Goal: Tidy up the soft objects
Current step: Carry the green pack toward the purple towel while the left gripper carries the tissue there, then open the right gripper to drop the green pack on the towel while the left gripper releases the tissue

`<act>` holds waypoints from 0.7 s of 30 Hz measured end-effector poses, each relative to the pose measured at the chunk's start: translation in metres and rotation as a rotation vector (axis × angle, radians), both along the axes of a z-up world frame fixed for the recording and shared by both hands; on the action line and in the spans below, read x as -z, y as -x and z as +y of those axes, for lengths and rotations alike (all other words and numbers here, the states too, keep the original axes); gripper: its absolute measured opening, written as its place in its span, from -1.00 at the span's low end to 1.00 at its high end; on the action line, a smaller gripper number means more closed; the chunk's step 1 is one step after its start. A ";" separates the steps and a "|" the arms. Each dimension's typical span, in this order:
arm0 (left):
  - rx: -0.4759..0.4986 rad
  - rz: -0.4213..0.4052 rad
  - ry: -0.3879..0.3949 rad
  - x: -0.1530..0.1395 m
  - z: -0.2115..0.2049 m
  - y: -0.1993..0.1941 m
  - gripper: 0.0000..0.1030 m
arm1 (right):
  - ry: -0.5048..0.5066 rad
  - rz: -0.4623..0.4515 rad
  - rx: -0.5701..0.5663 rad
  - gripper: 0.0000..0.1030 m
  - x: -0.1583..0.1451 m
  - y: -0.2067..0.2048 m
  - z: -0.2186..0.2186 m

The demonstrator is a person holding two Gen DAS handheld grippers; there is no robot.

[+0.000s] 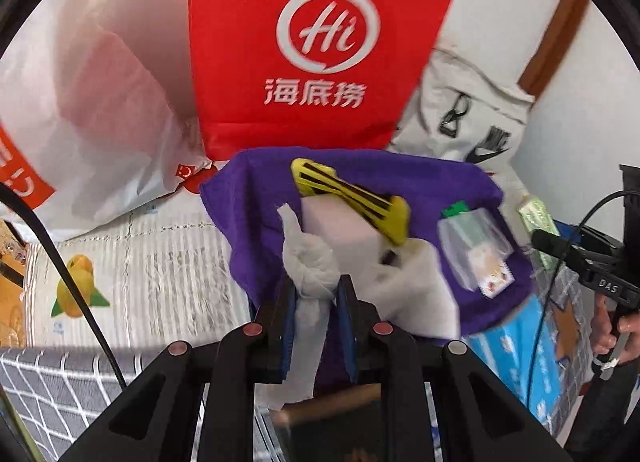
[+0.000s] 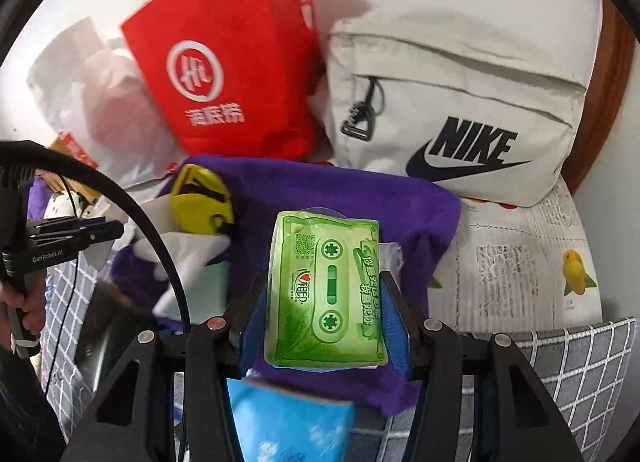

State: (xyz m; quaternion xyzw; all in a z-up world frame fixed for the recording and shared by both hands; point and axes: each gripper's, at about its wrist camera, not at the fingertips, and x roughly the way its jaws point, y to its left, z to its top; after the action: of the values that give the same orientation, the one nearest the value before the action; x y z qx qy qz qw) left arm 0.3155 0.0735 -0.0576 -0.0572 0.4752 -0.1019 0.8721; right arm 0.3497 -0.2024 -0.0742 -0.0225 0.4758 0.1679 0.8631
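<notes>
A purple towel (image 1: 424, 181) lies on the bed with soft items on it: a white sponge block (image 1: 340, 229), a yellow-black striped piece (image 1: 352, 197), a clear packet (image 1: 472, 246). My left gripper (image 1: 318, 294) is shut on a twisted white cloth (image 1: 308, 258) at the towel's near edge. My right gripper (image 2: 326, 302) is shut on a green tissue pack (image 2: 326, 294), held above the purple towel (image 2: 360, 193). The yellow piece (image 2: 200, 197) lies to its left.
A red Haidilao bag (image 1: 316, 41) stands behind the towel, a white plastic bag (image 1: 92, 101) to its left, a grey Nike bag (image 2: 460, 101) to its right. A blue tissue pack (image 2: 288, 422) lies near. A grey checked blanket (image 2: 580, 362) covers the bed's near edge.
</notes>
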 end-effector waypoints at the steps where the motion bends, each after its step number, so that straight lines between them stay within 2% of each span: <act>1: -0.004 0.011 -0.006 0.005 0.001 -0.008 -0.63 | 0.009 0.003 0.001 0.00 0.003 -0.004 0.000; 4: -0.025 0.051 -0.006 0.021 0.003 -0.025 -0.63 | 0.044 0.005 -0.002 0.00 0.018 -0.021 0.004; 9: -0.037 0.119 0.066 0.047 0.000 -0.045 -0.63 | 0.064 0.046 -0.006 0.00 0.038 -0.045 0.008; 15: -0.037 0.156 0.056 0.062 -0.011 -0.057 -0.57 | 0.090 0.080 -0.006 0.00 0.057 -0.066 0.013; 17: -0.031 0.156 0.058 0.063 -0.013 -0.058 -0.31 | 0.093 0.100 0.005 0.00 0.063 -0.075 0.014; 21: -0.039 0.172 0.043 0.062 -0.013 -0.057 0.05 | 0.095 0.123 -0.002 0.00 0.070 -0.086 0.020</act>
State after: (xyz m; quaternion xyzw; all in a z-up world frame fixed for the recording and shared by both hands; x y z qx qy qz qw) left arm 0.3720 0.0602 -0.1197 -0.0936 0.5449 -0.0898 0.8284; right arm 0.4360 -0.1821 -0.1446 -0.0533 0.5351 0.1470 0.8302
